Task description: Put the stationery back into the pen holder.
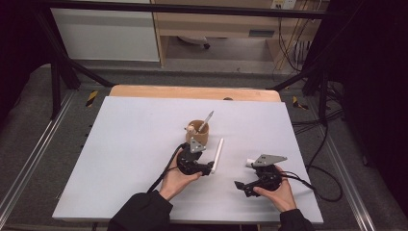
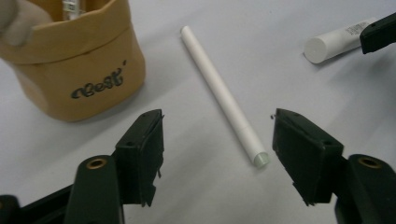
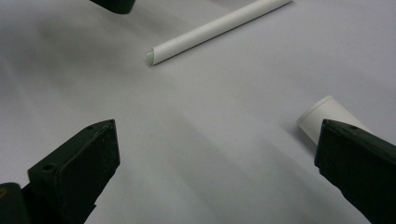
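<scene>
Plainly, a white pen (image 2: 224, 95) is being lined up for a pick by the left hand-held gripper (image 2: 217, 149), whose jaws are standing spread on either side of the pen's near end without touching it. The pen is lying flat on the desk (image 1: 134, 144), just beside a tan cup (image 2: 77, 65) that is already holding a pen-like stick (image 1: 206, 121) and a pale rounded piece, so the cup is probably being used as the place where such things are gathered. The left hand-held gripper is being held low and tilted toward the desk, probably so that the pads can close across the thin barrel instead of along it. The right hand-held gripper (image 3: 215, 172) is also being kept spread, low over the desk, with a short white tube (image 3: 322, 116) lying just by one of its jaws; nothing is being pinched there. That tube is being left well apart from the cup, within easy reach of the right hand (image 1: 274, 190). The pen's far end is pointing toward the cup, so only a short carry would be needed.
</scene>
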